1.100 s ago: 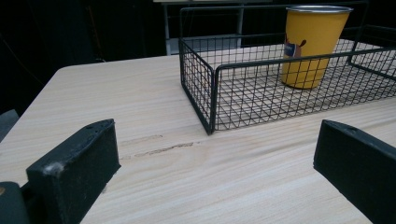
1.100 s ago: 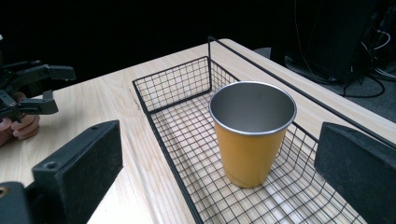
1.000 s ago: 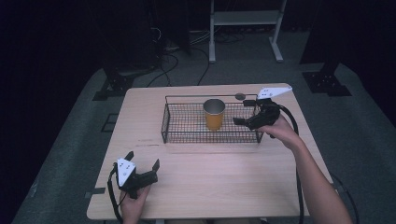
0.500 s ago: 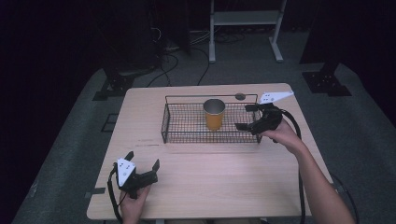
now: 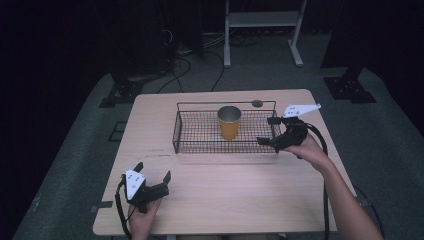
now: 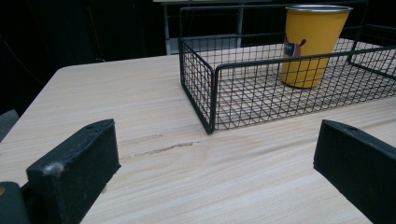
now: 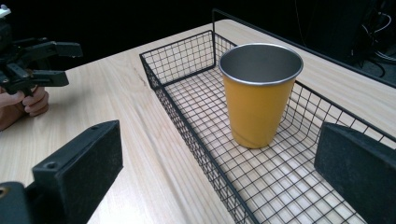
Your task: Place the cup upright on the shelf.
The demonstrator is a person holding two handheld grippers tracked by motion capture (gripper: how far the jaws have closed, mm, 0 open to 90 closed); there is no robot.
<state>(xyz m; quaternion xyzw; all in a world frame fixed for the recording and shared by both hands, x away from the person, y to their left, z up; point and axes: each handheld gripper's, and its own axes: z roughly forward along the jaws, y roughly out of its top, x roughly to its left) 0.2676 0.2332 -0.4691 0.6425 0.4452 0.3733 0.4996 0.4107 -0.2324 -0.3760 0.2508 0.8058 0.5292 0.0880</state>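
Observation:
A yellow cup [image 5: 229, 123] with a metal rim stands upright in a black wire basket [image 5: 200, 150] at the back middle of the wooden table [image 5: 230, 192]. My right gripper [image 5: 266, 130] is open at the basket's right end, its jaws pointing left at the cup and spanning the end wall. In the right gripper view the cup [image 7: 259, 93] stands in the basket [image 7: 180, 56] ahead of the open right gripper [image 7: 220, 132]. My left gripper [image 5: 153, 170] rests open near the table's front left. Past the open left gripper [image 6: 217, 128], the basket [image 6: 280, 58] holds the cup [image 6: 310, 44].
A small dark round object [image 5: 257, 103] lies on the table just behind the basket. Dark floor with cables and stand legs [image 5: 227, 47] surrounds the table. The right gripper view shows the left gripper [image 7: 42, 60] far off in a hand.
The right gripper has shifted slightly toward the person along the basket's right end, still open. The left gripper and the cup have not moved.

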